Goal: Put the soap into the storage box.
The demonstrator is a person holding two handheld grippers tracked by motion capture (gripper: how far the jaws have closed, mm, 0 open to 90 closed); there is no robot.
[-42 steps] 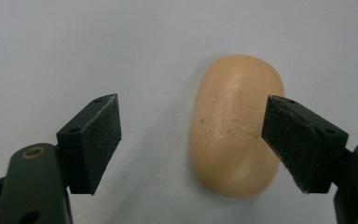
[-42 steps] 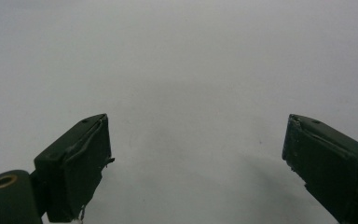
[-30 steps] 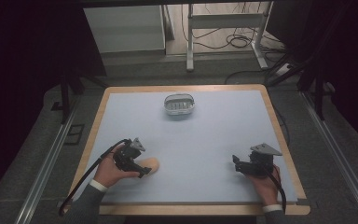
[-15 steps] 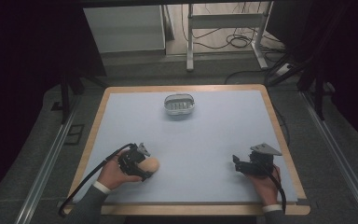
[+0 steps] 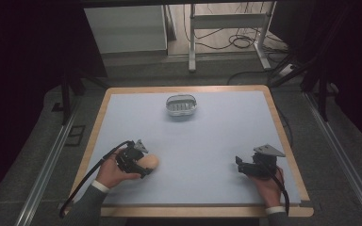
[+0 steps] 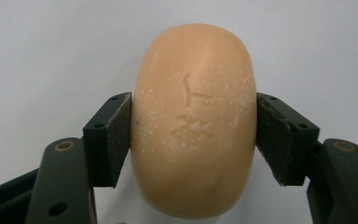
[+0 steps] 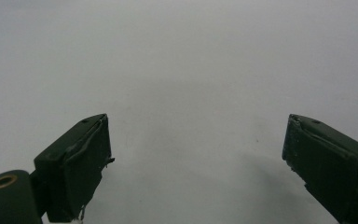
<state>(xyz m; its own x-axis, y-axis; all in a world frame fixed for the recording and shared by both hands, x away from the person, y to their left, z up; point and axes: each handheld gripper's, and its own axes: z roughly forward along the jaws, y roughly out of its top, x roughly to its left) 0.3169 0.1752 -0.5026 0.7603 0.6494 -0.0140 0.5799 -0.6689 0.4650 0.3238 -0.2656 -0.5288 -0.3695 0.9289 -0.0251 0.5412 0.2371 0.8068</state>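
Observation:
A peach-coloured oval soap bar (image 6: 193, 121) with a stamped mark lies on the pale blue table top. My left gripper (image 6: 193, 135) is shut on it, both black pads pressed against its two long sides. From above, the soap (image 5: 150, 162) shows at the front left with the left gripper (image 5: 139, 165) around it. A clear ribbed soap dish (image 5: 181, 105) sits at the back centre, well away from both hands. My right gripper (image 5: 240, 165) rests at the front right, and in the right gripper view it (image 7: 196, 154) stands open with nothing between its jaws.
The table (image 5: 217, 136) has a wooden rim (image 5: 283, 136) on all sides. Beyond its far edge stand a white cabinet (image 5: 127, 28) and a metal frame (image 5: 226, 33) with cables on the floor. Each gripper trails a black cable.
My left gripper has slid forward over the soap and closed on its sides. The right gripper has stayed where it was.

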